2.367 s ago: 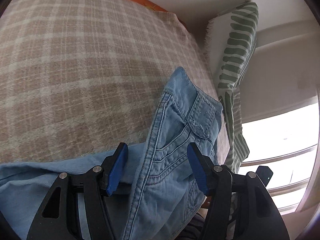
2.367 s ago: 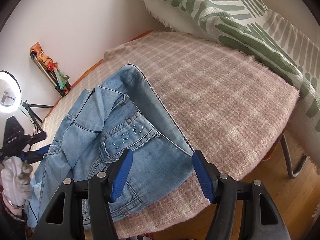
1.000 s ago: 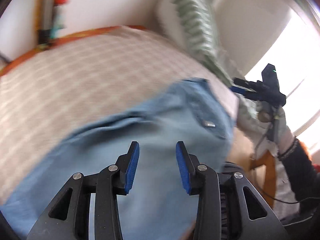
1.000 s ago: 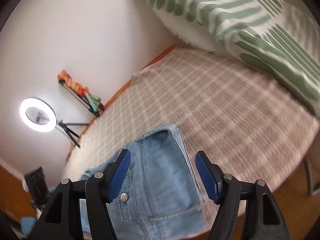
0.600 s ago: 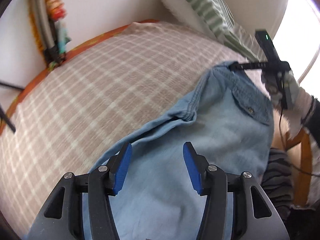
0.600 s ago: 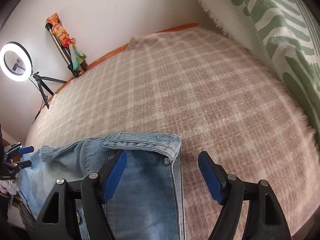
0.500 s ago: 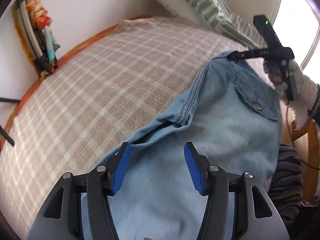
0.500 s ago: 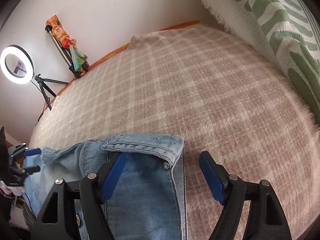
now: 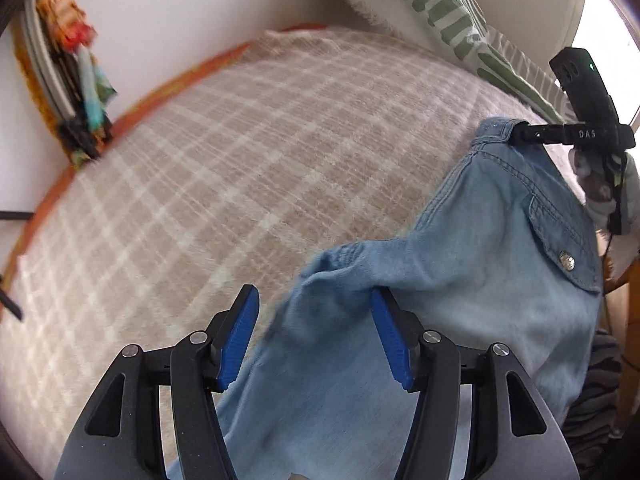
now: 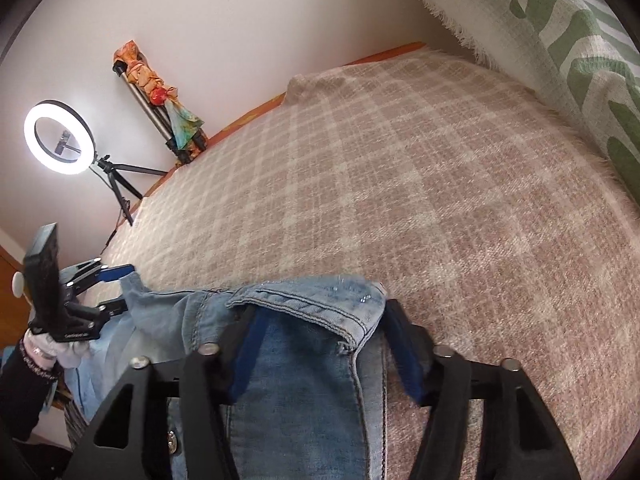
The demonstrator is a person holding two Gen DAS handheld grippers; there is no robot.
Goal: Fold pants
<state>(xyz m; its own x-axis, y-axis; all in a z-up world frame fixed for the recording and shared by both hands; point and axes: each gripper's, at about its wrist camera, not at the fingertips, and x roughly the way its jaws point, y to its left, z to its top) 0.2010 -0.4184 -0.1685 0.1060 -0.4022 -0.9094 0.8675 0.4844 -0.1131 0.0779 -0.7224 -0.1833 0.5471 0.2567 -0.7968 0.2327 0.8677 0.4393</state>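
Observation:
Light blue denim pants (image 9: 472,280) lie on a pink-beige plaid blanket (image 9: 240,160) at its near edge. In the left wrist view my left gripper (image 9: 316,340) is open, its blue pads on either side of a bunched fold of the leg. My right gripper (image 9: 520,136) shows there at the waistband corner. In the right wrist view the right gripper (image 10: 320,344) is open, with the waistband (image 10: 312,300) draped over and between its fingers. The left gripper (image 10: 116,284) is at the far left, at the pants' other end.
A green-and-white striped pillow (image 10: 560,40) lies at the blanket's far right end. A lit ring light on a tripod (image 10: 60,140) and a folded tripod with colourful cloth (image 10: 160,100) stand by the white wall. A bright window (image 9: 608,40) is at the right.
The pants have been flipped and spread along the blanket's near edge. My right gripper has moved over the waistband corner. My left gripper has shifted towards the bunched leg fabric.

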